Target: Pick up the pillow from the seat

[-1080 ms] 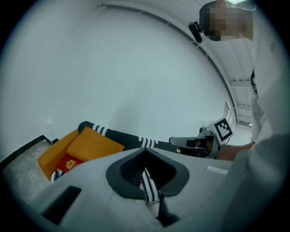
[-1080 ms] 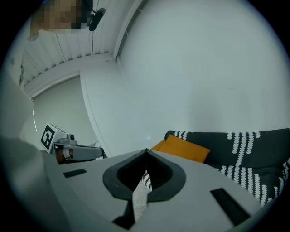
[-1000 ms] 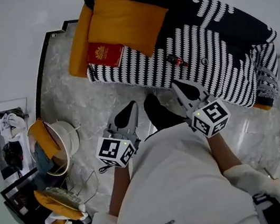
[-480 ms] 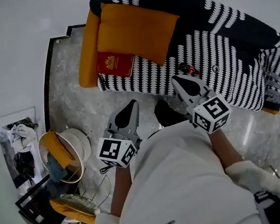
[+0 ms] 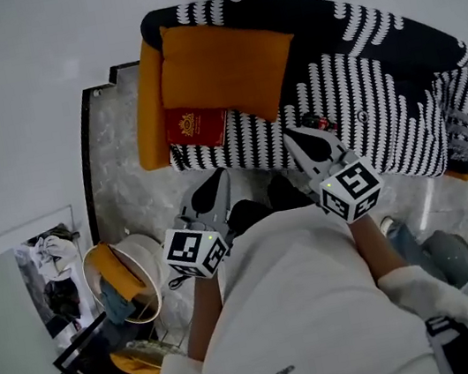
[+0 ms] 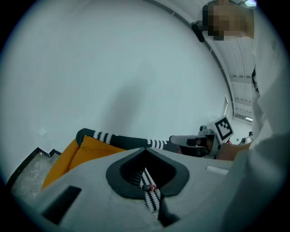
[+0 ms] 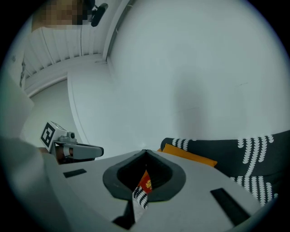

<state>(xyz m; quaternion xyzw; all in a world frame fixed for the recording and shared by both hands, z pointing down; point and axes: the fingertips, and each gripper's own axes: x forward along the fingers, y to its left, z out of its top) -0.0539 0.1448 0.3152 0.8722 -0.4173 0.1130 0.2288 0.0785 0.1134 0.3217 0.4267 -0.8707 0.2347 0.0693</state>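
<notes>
An orange pillow (image 5: 226,66) leans against the back of a black-and-white striped sofa (image 5: 383,119), at the seat's left end. A red booklet (image 5: 196,128) lies on the seat just in front of it. Both grippers are held out short of the sofa with nothing in them. My left gripper (image 5: 217,178) is shut, over the floor in front of the seat. My right gripper (image 5: 290,136) is shut too, its tips at the seat's front edge. The left gripper view shows the pillow (image 6: 93,149) ahead to the left. The right gripper view shows the pillow (image 7: 188,155) beyond its tips.
An orange armrest cushion (image 5: 146,107) bounds the sofa's left end. A small red object (image 5: 316,120) lies on the seat near my right gripper. A white basket (image 5: 124,277) with orange cloth stands on the marble floor at lower left. A leg in jeans (image 5: 443,252) shows at lower right.
The view has shifted, so the sofa sits a little closer to both grippers. A leg in jeans has come into view at lower right. Both grippers stay shut.
</notes>
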